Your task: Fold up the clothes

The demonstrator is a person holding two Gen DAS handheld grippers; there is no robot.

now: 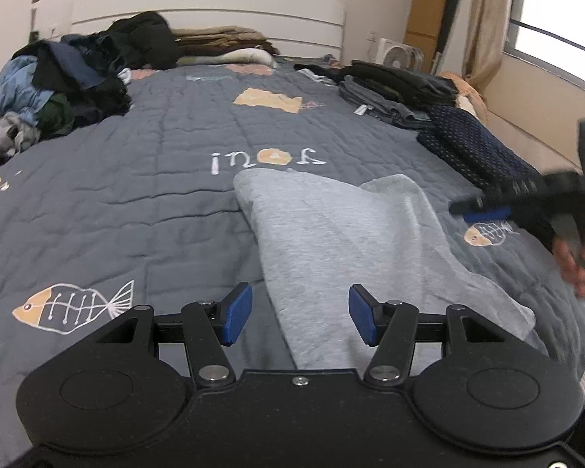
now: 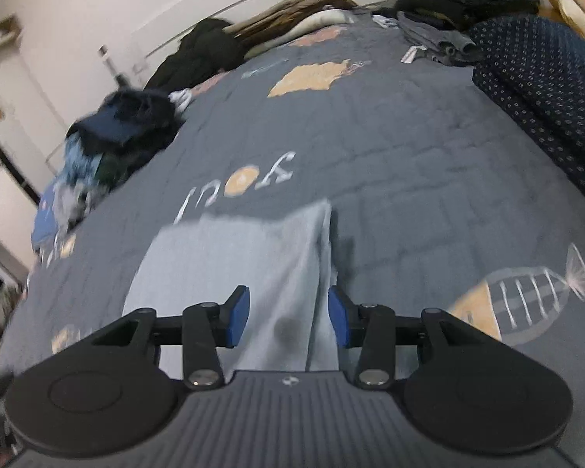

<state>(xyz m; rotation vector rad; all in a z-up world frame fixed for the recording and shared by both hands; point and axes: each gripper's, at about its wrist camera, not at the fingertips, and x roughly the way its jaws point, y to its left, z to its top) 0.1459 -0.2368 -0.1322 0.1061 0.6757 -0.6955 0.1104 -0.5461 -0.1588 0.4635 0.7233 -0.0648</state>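
**Grey garment half-folded on the bed, both tongs free**

Bedroom with white headboard [image 1: 210, 7], bed covered by grey quilt [image 1: 117, 202] printed with fish. Near edge of quilt, just below the printed word: light grey garment [image 1: 331, 234], lying flat with one side turned over. Looks like soft knit, light, limp, not slippery; likely to sag and crease when lifted, so best taken at a corner or along the folded edge, both layers pinched together.

Left tongs [image 1: 298, 314] standing wide above near end of garment, nothing between pads. Right tongs [image 2: 288, 318] also apart, cloth seen between but not pressed; no grip.

Around the garment: unsorted clothes heap [image 1: 58, 89] far left of it, stack of folded clothes [image 1: 401, 89] and dotted navy cloth [image 1: 475, 148] far right. Nothing blocking the way; enough free quilt for next fold.
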